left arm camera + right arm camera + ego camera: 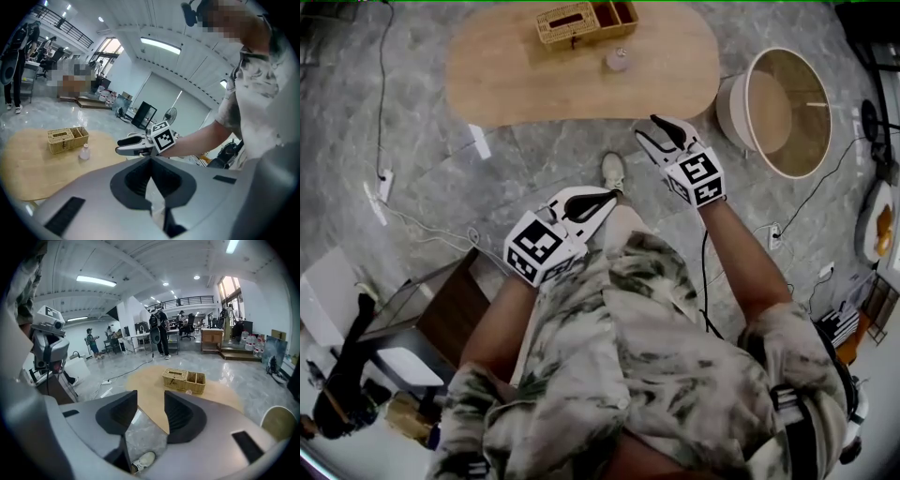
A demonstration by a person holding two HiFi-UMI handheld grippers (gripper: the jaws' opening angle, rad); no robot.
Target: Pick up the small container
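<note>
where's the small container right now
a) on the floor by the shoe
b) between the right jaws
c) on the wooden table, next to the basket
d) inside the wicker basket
c: the small container stands on the bare top of the wooden table, just outside the wicker basket on the person's side.

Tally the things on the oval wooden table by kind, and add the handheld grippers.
Wicker basket: 1
Small container: 1
Grippers: 2, left gripper and right gripper
Total: 4
</note>
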